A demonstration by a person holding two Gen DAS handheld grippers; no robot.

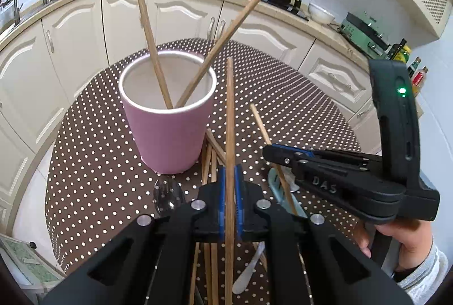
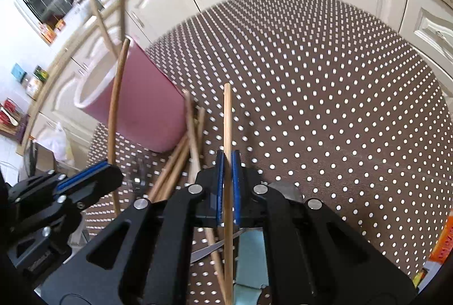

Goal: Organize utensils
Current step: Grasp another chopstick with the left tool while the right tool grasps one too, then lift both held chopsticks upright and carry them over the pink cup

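Observation:
A pink cup point(image 1: 167, 132) stands on the brown polka-dot table point(image 1: 283, 95) with two wooden chopsticks point(image 1: 153, 36) leaning in it. My left gripper point(image 1: 230, 180) is shut on one upright chopstick point(image 1: 230, 107), just right of the cup. My right gripper point(image 2: 227, 163) is shut on another chopstick point(image 2: 227, 121). It shows at the right of the left wrist view as the right gripper point(image 1: 269, 152). The left gripper point(image 2: 110, 169) appears beside the cup point(image 2: 147, 112). Several loose chopsticks point(image 1: 211, 160) lie by the cup's base.
A metal spoon point(image 1: 167, 197), a white utensil point(image 1: 249, 274), a knife point(image 2: 215, 248) and a pale blue item point(image 2: 252, 248) lie under the grippers. Cream cabinets point(image 1: 175, 19) and a counter curve around the table's far side. A hand point(image 1: 407, 242) holds the right gripper.

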